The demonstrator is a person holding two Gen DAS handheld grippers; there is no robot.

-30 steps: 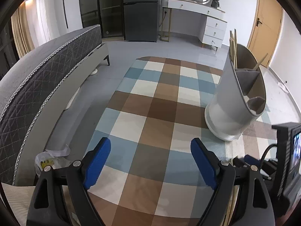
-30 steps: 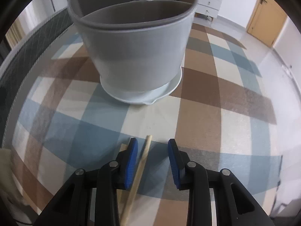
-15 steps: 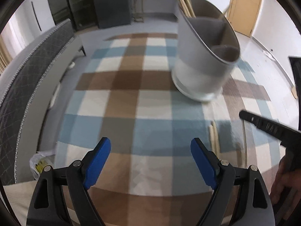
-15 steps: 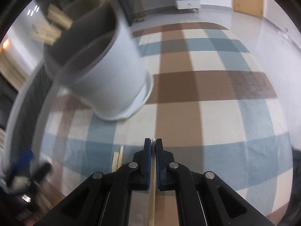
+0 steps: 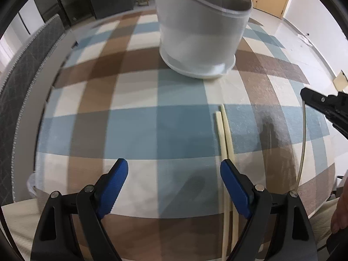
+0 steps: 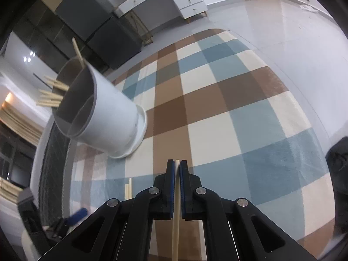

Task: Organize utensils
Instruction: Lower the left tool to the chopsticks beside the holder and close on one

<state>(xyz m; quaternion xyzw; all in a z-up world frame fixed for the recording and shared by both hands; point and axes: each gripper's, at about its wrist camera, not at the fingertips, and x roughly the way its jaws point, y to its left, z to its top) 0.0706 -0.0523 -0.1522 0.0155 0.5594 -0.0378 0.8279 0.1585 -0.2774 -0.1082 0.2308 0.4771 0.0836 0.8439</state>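
Right tongs [image 6: 176, 169] clench a slim, seemingly wooden chopstick [image 6: 176, 228]; left tongs [image 5: 174, 174] gape over checked cloth [image 5: 139, 126].

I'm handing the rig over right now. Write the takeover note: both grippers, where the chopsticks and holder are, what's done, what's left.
Right gripper: shut on one chopstick, lifted off the checked cloth.
Left gripper: open, holding nothing, low over the cloth with its right finger next to the loose pair.
Utensil holder: upright on the cloth, several chopsticks already standing in its rear compartment.
Loose pair of chopsticks: lying side by side on the cloth in front of the holder.
Done: some chopsticks stowed, one picked up.
Left: put the held chopstick in the holder, then pick up and stow the loose pair.
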